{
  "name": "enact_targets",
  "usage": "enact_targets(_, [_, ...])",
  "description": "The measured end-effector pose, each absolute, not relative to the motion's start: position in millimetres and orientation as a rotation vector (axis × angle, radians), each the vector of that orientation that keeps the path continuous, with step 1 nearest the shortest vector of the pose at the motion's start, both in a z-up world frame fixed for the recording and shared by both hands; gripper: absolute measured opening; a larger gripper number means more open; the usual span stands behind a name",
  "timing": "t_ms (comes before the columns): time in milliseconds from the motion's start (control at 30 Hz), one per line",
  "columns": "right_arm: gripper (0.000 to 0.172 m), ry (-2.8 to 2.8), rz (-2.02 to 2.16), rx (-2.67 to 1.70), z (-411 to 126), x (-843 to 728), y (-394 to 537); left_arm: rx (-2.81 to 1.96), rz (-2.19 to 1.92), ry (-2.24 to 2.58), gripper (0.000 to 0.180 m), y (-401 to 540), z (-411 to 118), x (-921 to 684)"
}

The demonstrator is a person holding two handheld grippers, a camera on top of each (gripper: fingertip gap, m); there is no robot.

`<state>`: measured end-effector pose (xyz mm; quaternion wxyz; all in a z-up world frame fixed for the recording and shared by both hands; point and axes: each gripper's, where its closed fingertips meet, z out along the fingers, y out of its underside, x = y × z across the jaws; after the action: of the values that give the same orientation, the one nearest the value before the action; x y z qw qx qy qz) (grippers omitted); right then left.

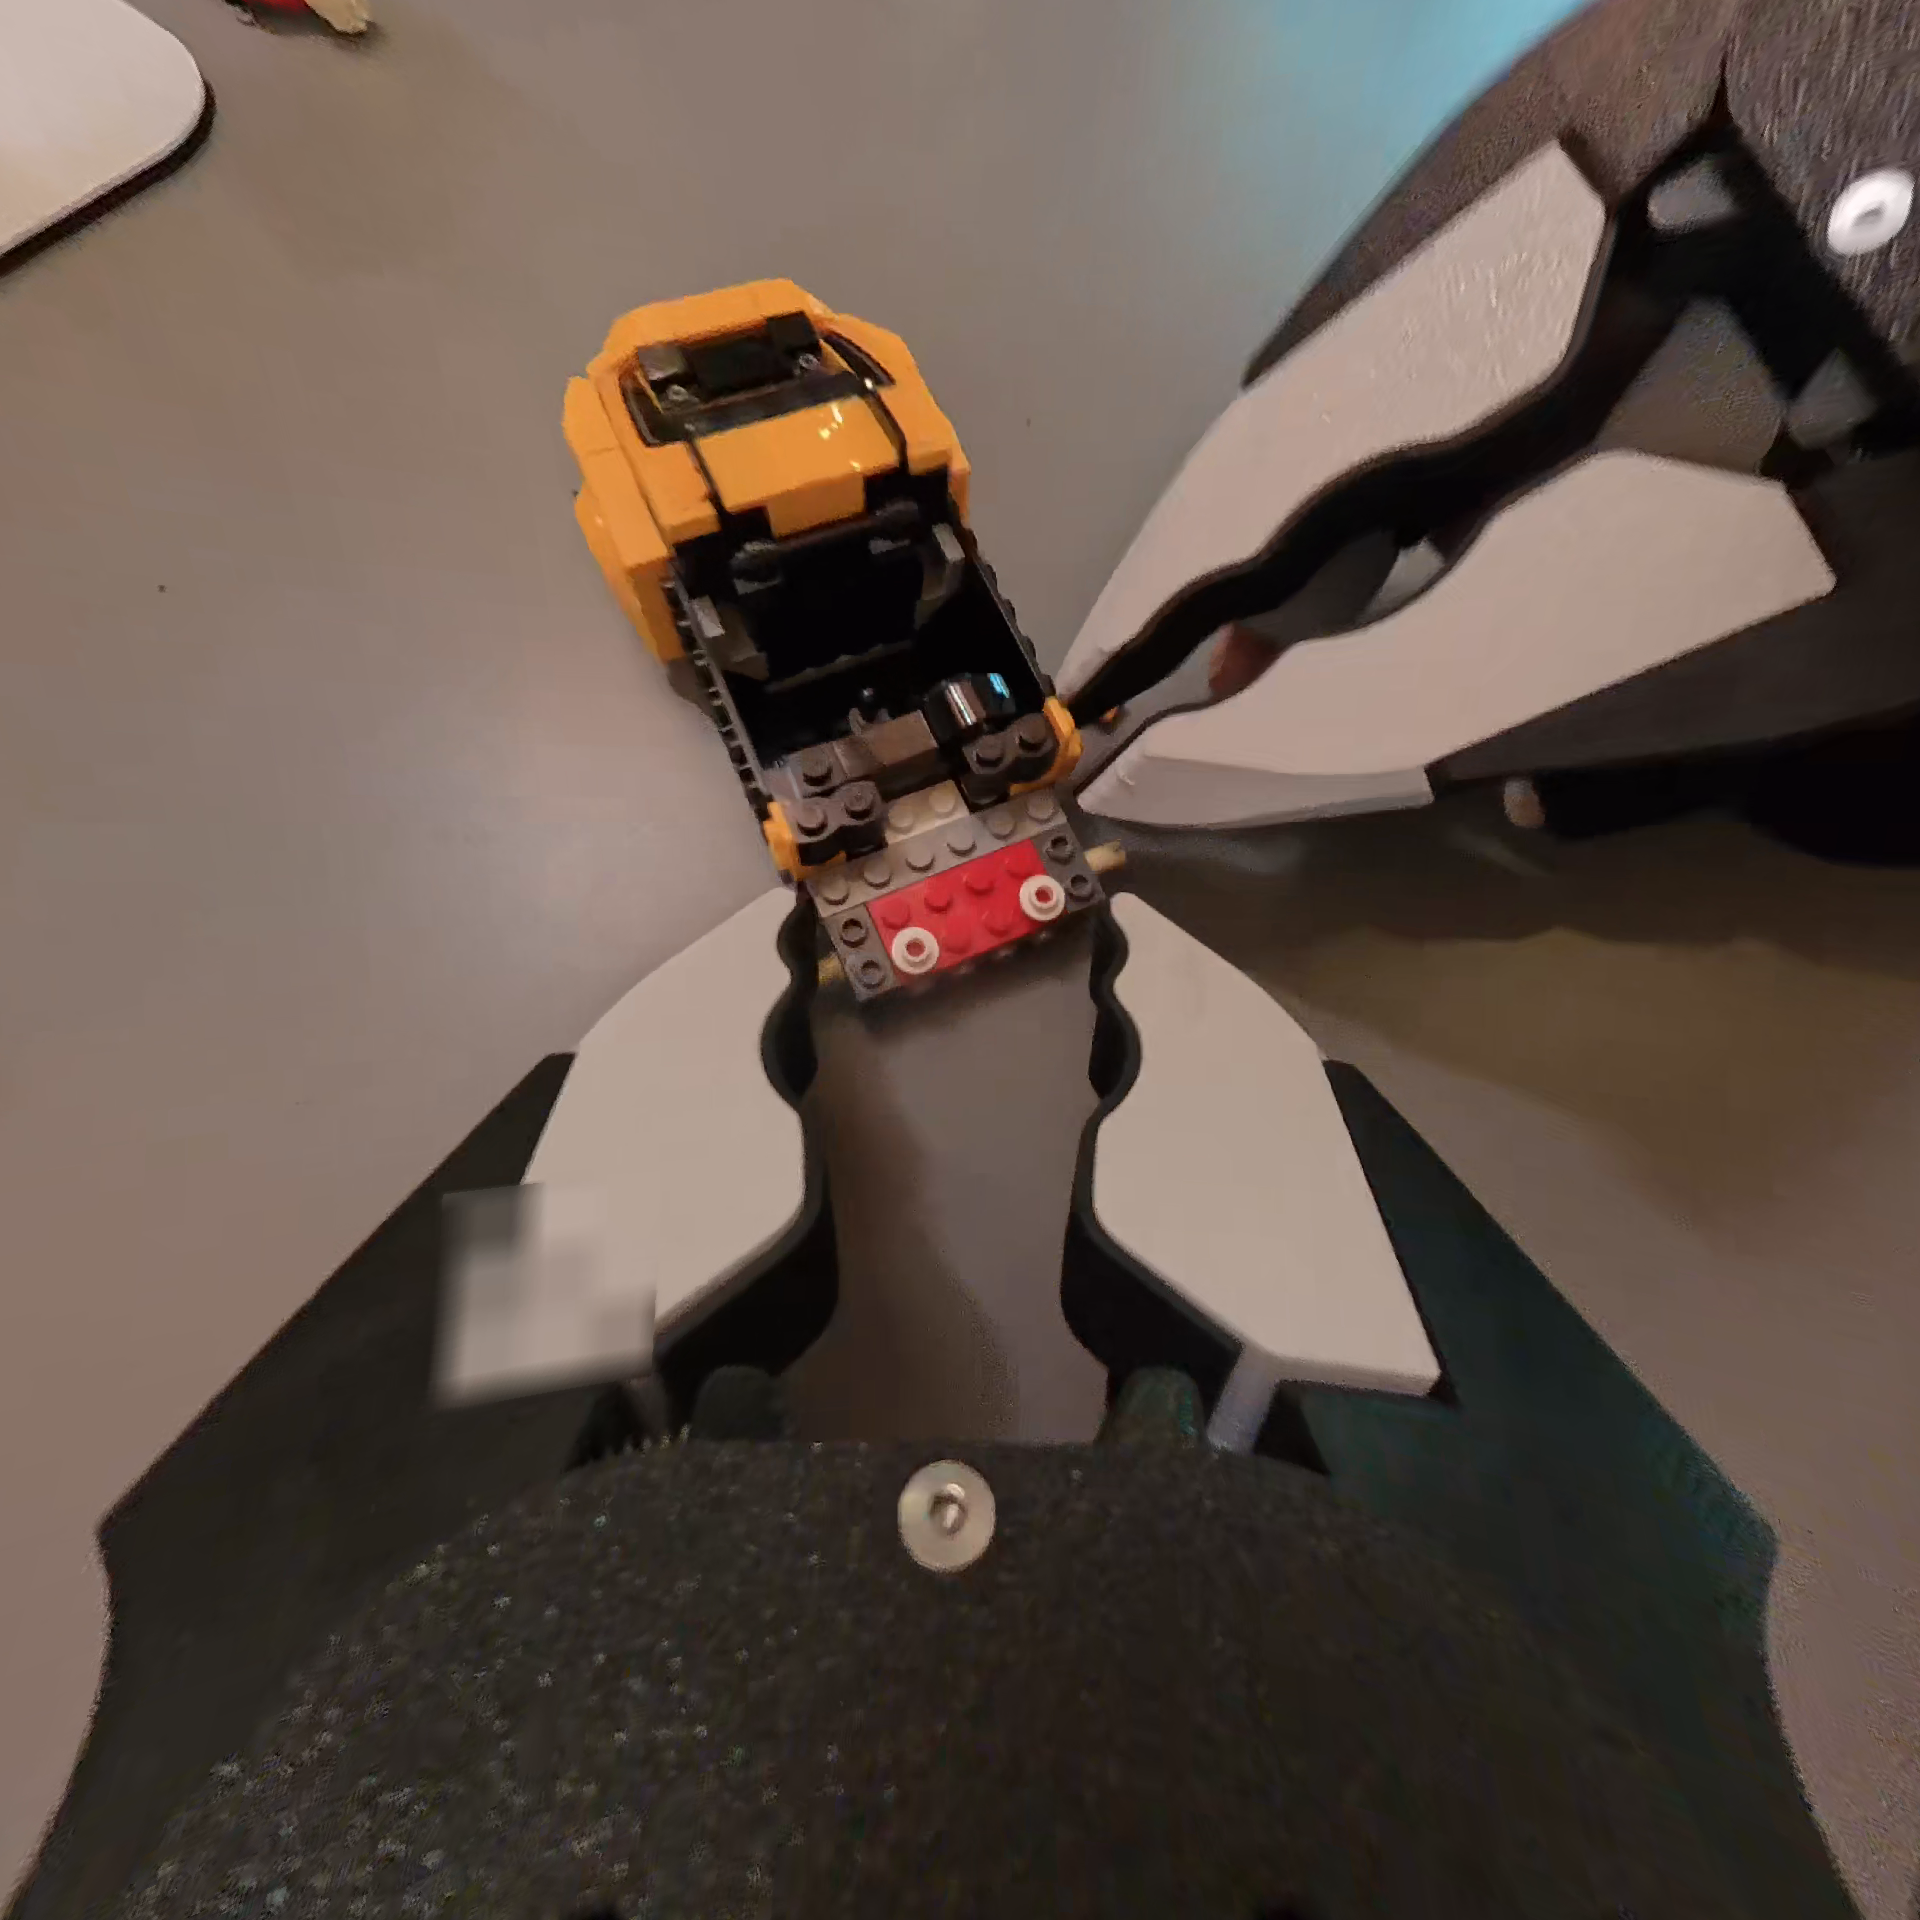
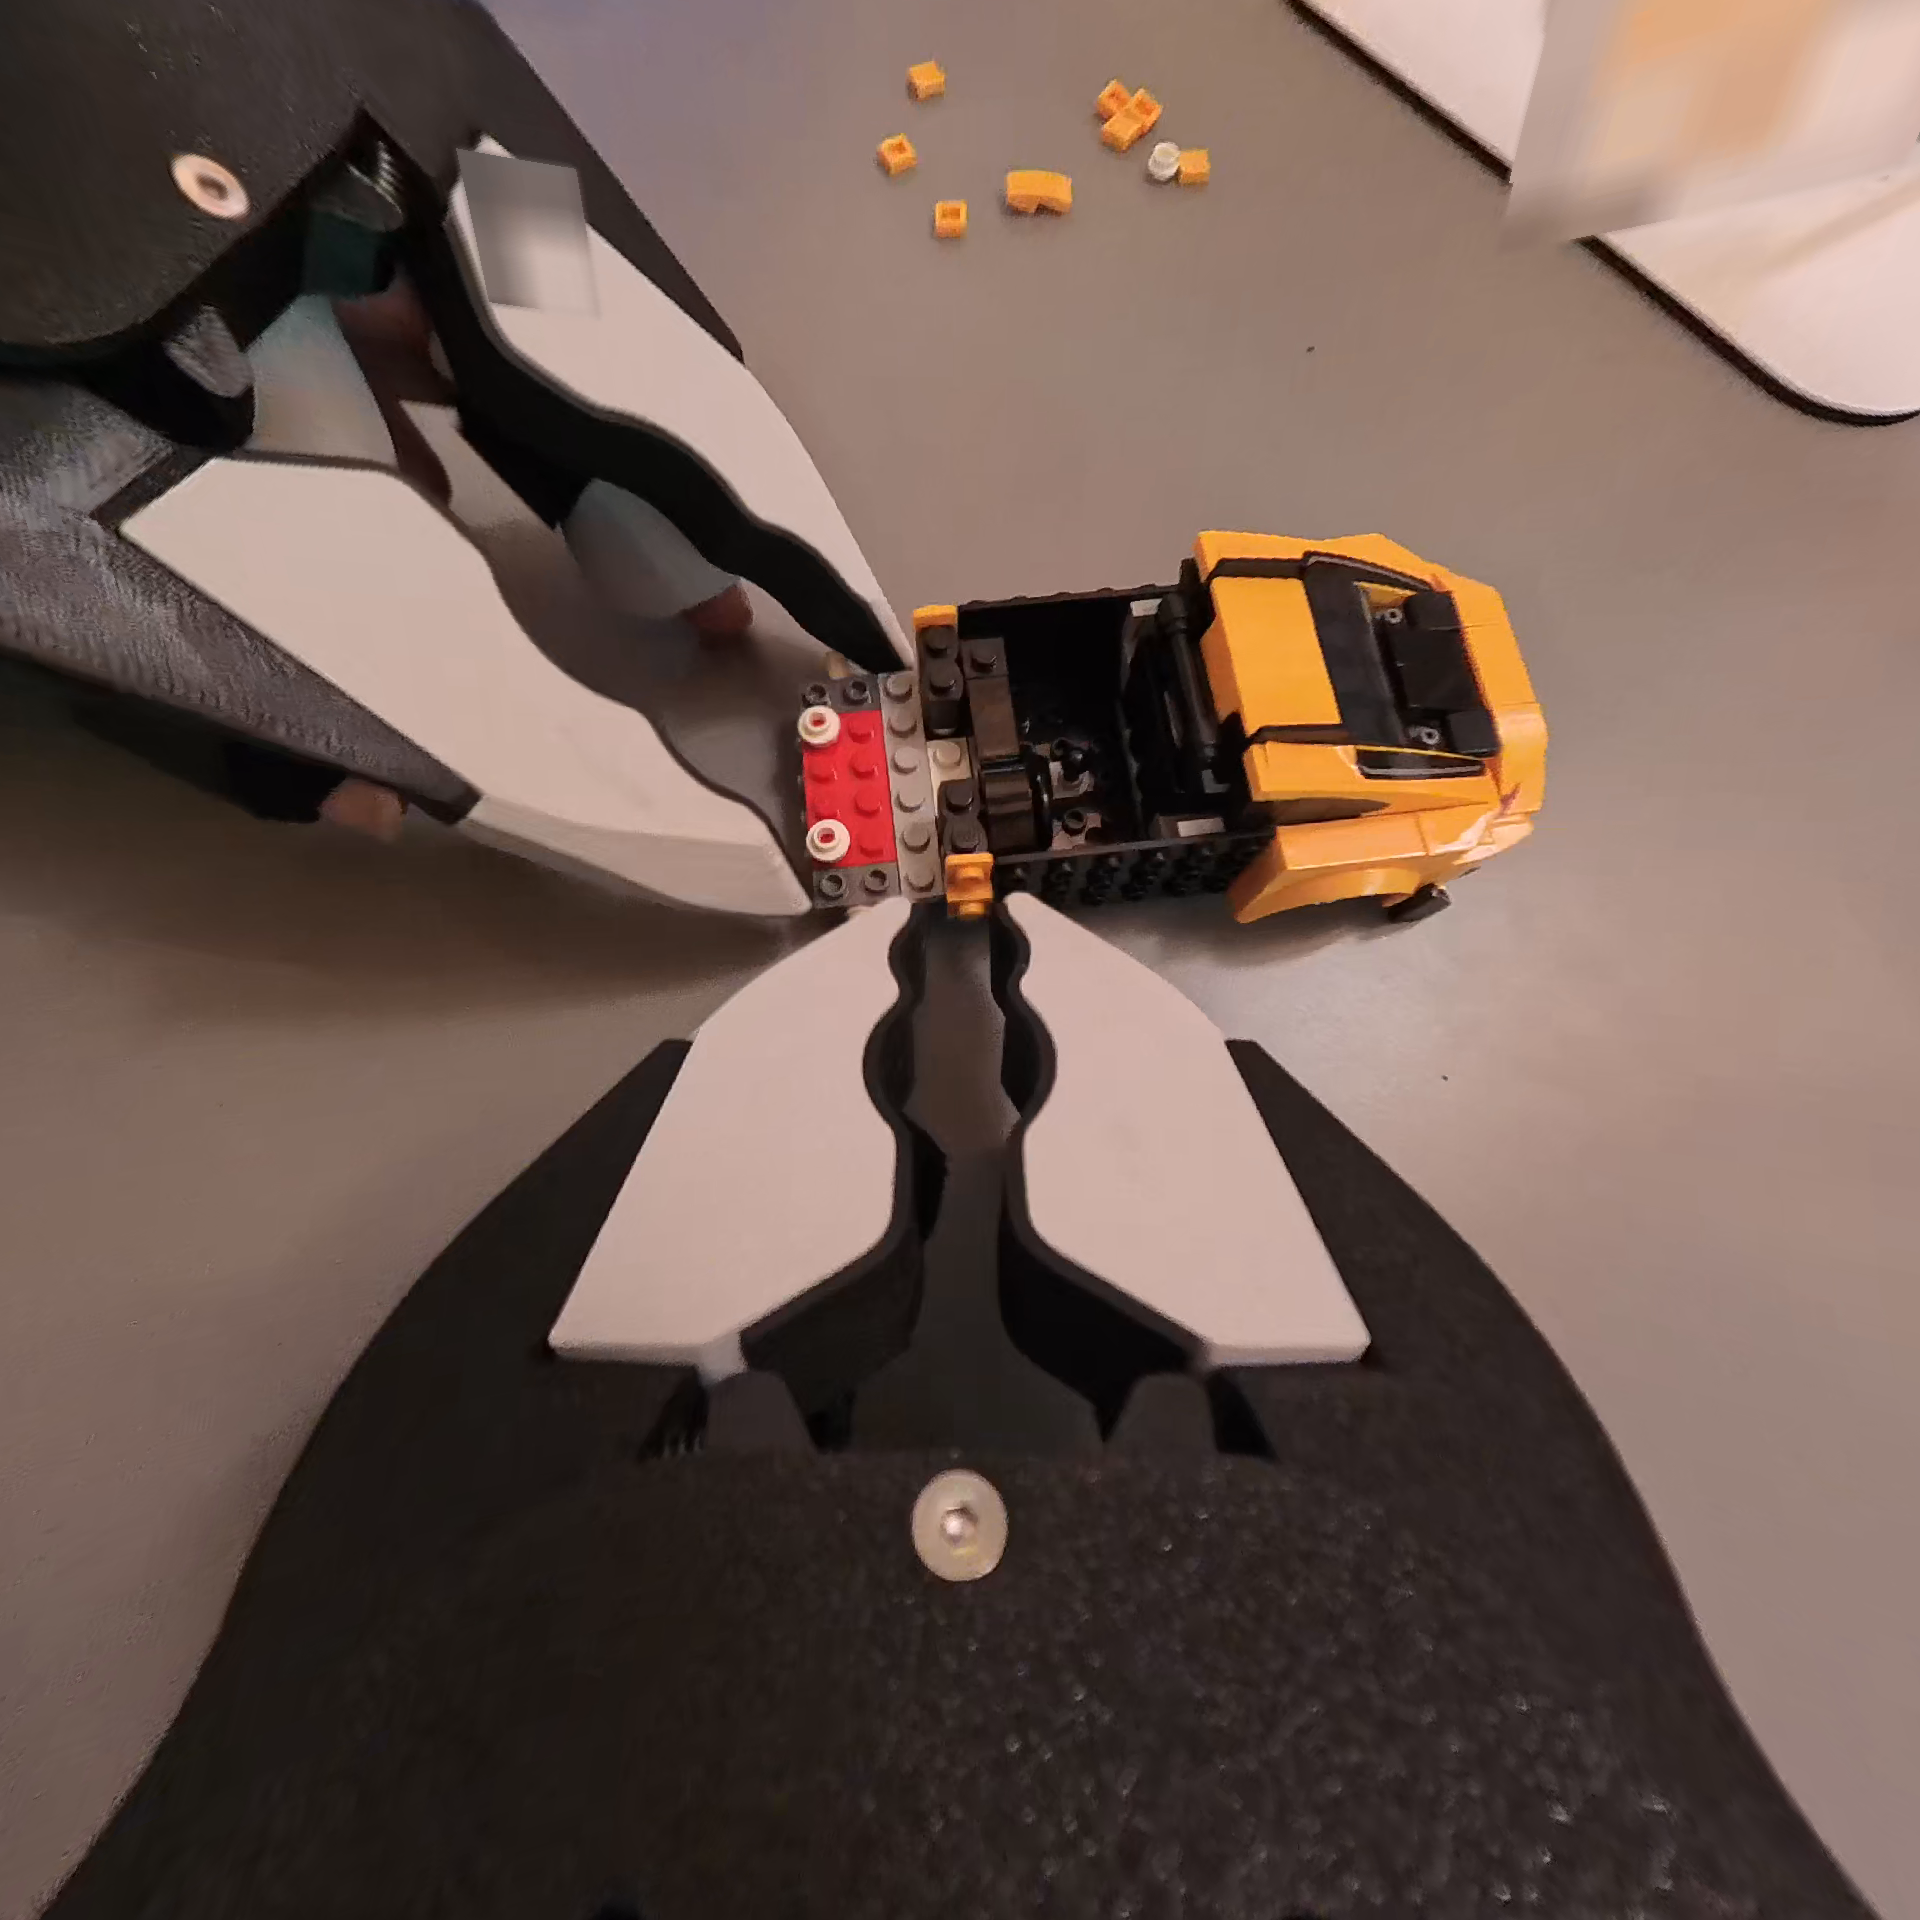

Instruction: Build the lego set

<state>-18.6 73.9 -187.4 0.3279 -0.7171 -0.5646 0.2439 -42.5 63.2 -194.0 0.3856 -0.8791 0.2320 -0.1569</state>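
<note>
Brick-built toy car on the grey tabletop, partly stripped: orange bodywork at the far end only, cabin roofless and open, bare studded chassis at the near end with a red plate and two white round studs exposed. No wheels on that stripped end; pale axle pins jutting out at its sides.

Well apart from the car, farther along the tabletop, a scatter of loose orange pieces, with one pale round piece among them.

Left gripper at the stripped end, fingers spread wide and straddling the corners of the chassis beside the red plate. Tips right at the plate's edges on both sides; cannot tell whether the pads press on it or merely flank it.

Right gripper at the car's side, fingers drawn close with only a narrow slot between. Just ahead of the tips, a small orange piece attached at the chassis edge. Slot slightly wider than that piece, tips at either side of its outer end, no visible pressure on it.

Orange shell at the far end intact, black chassis walls and dark inner parts in place.
</note>
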Motion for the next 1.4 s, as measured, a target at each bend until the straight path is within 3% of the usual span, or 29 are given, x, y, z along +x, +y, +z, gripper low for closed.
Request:
enact_targets(367, [0.013,-1.547,0.593,-1.86,-189,-18,80,-2.229,-0.21,0.739,0.055,62,-200,-41])
enact_targets(767, [0.006,-1.591,0.498,-1.799,-190,-15,79,-2.25,-0.174,0.743,0.039,62,-200,-44])
enact_targets(900, [0.006,-1.636,0.544,-1.763,-190,-12,78,-2.249,-0.281,0.762,0.041,59,-198,-42])
enact_targets(1033, [0.006,-1.695,0.566,-1.717,-188,-8,74,-2.264,-0.367,0.774,0.055,62,-193,-47])
enact_targets(1167, [0.006,-1.758,0.547,-1.683,-190,-5,71,-2.29,-0.702,0.751,0.056,56,-180,-32])
enact_targets(1400, [0.006,-1.8,0.585,-1.658,-190,-2,66,-2.36,-0.667,0.719,0.04,71,-193,-36])
